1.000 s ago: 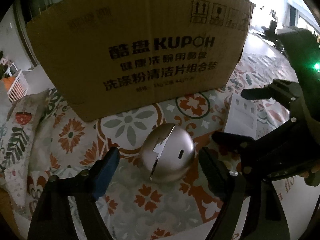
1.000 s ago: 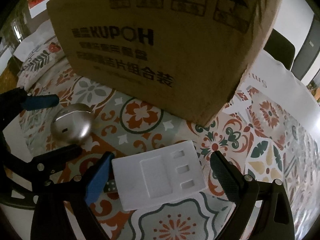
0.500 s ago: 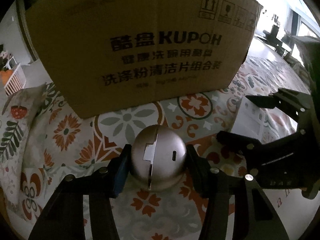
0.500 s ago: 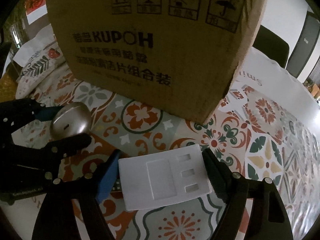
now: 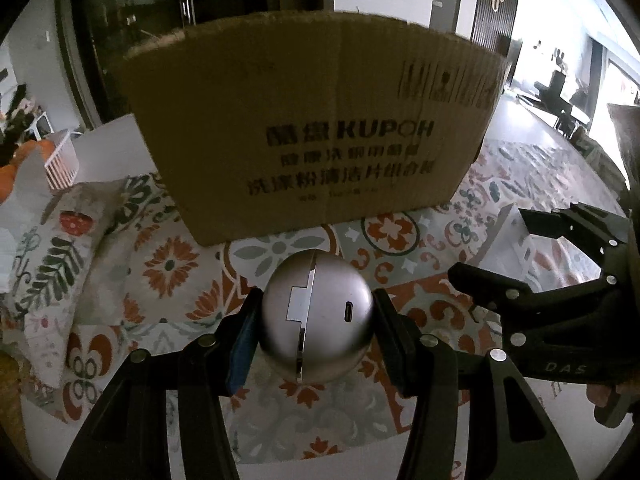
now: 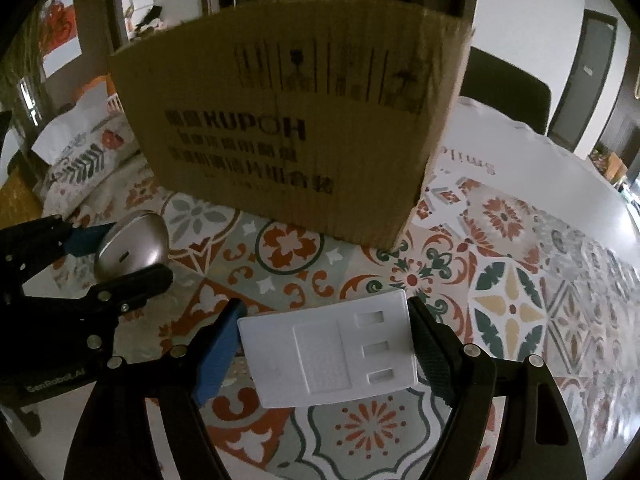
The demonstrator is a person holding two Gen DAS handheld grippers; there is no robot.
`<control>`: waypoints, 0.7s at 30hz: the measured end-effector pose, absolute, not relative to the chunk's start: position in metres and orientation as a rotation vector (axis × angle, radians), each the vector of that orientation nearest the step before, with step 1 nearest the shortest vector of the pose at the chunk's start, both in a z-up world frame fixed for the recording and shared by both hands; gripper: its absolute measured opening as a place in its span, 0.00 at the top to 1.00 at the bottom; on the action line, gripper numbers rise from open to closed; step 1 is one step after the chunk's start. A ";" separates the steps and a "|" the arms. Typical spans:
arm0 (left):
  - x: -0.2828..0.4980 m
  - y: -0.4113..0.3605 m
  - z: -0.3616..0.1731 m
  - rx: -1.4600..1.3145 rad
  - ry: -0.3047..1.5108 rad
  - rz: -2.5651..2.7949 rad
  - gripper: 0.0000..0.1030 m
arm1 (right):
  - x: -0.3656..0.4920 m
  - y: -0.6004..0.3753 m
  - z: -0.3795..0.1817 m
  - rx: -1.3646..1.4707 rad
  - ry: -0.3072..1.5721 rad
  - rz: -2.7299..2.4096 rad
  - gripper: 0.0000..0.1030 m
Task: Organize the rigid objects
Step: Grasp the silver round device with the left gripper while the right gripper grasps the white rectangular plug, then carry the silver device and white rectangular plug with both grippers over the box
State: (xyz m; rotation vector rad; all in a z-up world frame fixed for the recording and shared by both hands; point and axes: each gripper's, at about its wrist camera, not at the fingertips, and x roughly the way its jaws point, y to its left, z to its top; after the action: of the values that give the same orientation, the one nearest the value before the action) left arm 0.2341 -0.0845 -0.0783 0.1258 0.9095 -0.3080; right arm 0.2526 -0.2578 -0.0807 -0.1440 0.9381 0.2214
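My left gripper (image 5: 316,320) is shut on a silver round case (image 5: 316,316) with a seam and a small port, held above the patterned tablecloth. My right gripper (image 6: 324,344) is shut on a flat white plastic tray (image 6: 328,352) with moulded recesses, also lifted off the cloth. The left gripper and the silver case (image 6: 134,244) show at the left of the right wrist view. The right gripper (image 5: 540,256) and an edge of the white tray (image 5: 504,236) show at the right of the left wrist view. A large brown KUPOH cardboard box (image 5: 320,128) stands just beyond both; its top rim (image 6: 304,12) is in view.
The table wears a floral tile-pattern cloth (image 6: 500,272). A leaf-print cushion (image 5: 52,256) lies at the left. A dark chair (image 6: 504,84) stands behind the table at the right. A white basket (image 5: 60,160) sits far left.
Both grippers closed, the left on the silver case, the right on the white tray. Both have risen and drawn back, so the box's top edge now shows.
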 end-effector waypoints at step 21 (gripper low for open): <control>0.210 -0.062 0.004 0.115 0.711 -0.260 0.48 | 0.226 -0.240 0.000 -0.085 0.723 0.163 0.22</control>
State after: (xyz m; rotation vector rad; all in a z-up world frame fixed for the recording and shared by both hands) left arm 0.2100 -0.0619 0.0045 0.1150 0.7108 -0.2605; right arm 0.2261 -0.2395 -0.0003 -0.0851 0.7234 0.1635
